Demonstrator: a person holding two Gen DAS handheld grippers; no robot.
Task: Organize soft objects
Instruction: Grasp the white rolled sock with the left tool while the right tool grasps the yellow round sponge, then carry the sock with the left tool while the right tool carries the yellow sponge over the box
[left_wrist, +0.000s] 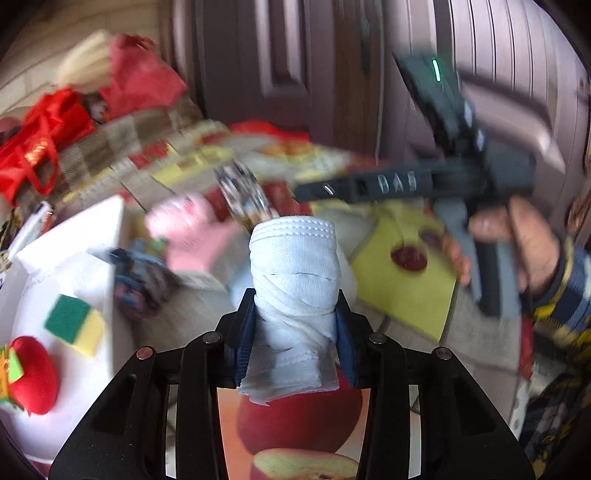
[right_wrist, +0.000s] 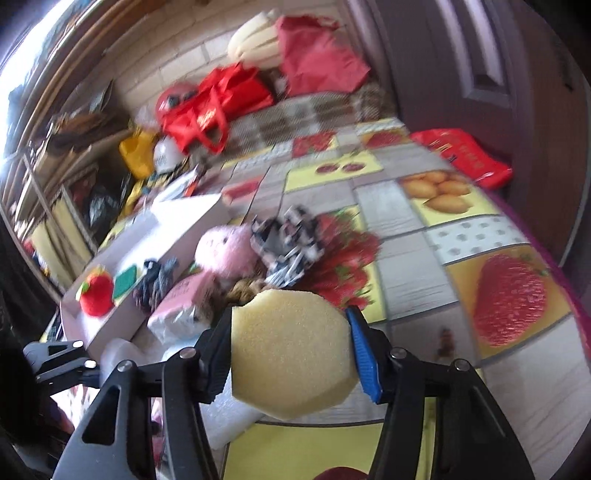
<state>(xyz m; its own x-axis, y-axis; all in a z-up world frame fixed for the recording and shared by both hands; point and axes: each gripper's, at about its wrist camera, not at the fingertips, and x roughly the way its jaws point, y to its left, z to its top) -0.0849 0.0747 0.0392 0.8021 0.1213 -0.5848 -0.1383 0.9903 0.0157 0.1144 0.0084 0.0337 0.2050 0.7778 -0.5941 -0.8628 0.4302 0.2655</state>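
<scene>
Both grippers are loaded. The left gripper (left_wrist: 295, 328) is clamped on a rolled white cloth (left_wrist: 295, 280) that stands upright between its pads, raised above the fruit-print tablecloth (left_wrist: 410, 295). The right gripper (right_wrist: 290, 354) squeezes a yellow sponge (right_wrist: 291, 350), also held over the tablecloth.

Only the left view catches the person's hand (left_wrist: 517, 247) and patterned sleeve (left_wrist: 561, 295) around the other tool. Only the right view shows the shelves (right_wrist: 55, 177) along the wall and the strawberry print up close.

Both views show the white box (right_wrist: 147, 251) on the left, holding a red plush apple (right_wrist: 96, 291), a green-and-yellow sponge (left_wrist: 75, 325) and a dark scrunchie (right_wrist: 157, 277). A pink plush (right_wrist: 229, 251) and a checkered cloth (right_wrist: 288, 243) lie just beside the box.
</scene>
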